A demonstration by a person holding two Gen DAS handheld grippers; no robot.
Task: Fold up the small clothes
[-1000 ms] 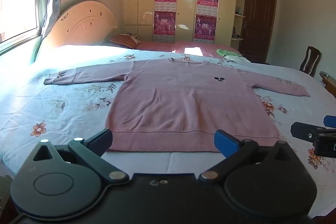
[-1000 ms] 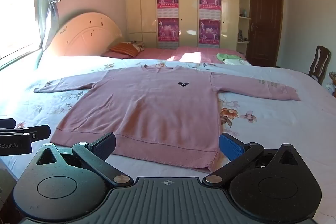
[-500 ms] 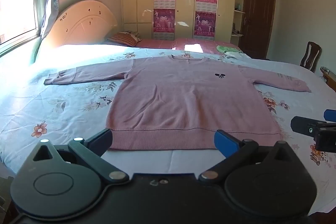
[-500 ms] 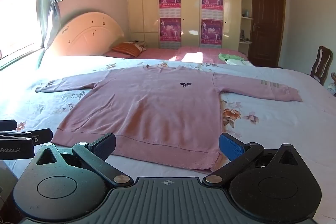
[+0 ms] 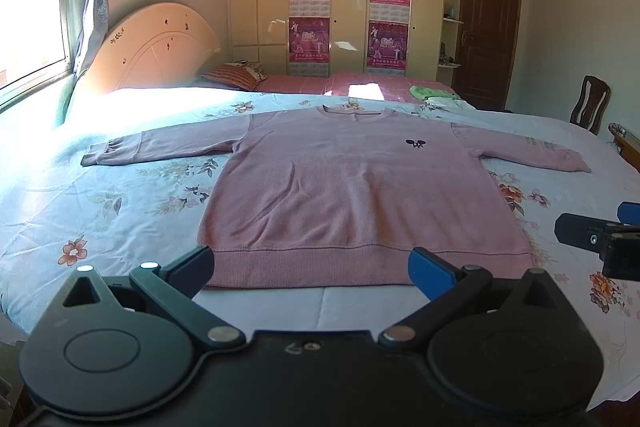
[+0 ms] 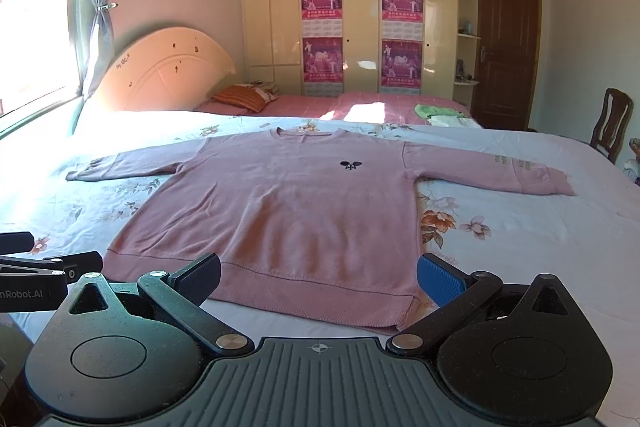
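The pink sweater [image 5: 360, 195] lies flat and face up on the floral bedsheet [image 5: 120, 211], both sleeves stretched out sideways, collar toward 12 o'clock and the ribbed hem [image 5: 312, 267] nearest the cameras. Over the last second very little has changed: in both wrist views the sweater sits slightly lower and a touch larger than it did, which reads as both tools easing forward and a little upward toward the hem rather than any contact with the cloth. The garment itself has not shifted, wrinkled or lifted. The left tongs [image 5: 312, 269] are spread wide, with the dark pad at about 8 o'clock of the hem and the blue pad at about 5 o'clock, hovering short of the cloth and pinching nothing. The right tongs [image 6: 318, 279] are likewise spread and empty, their blue pad just beside the hem's right corner [image 6: 404, 319] at 5 o'clock in that view. Each tool shows at the edge of the other's picture, the right one at 3 o'clock in the left view and the left one at 9 o'clock in the right view, so they stand side by side along the near edge of the bed. My reading is that folding has not begun and this is the approach to a first grasp. A sleeve or a hem corner seems the likely target, though which one cannot be told yet.
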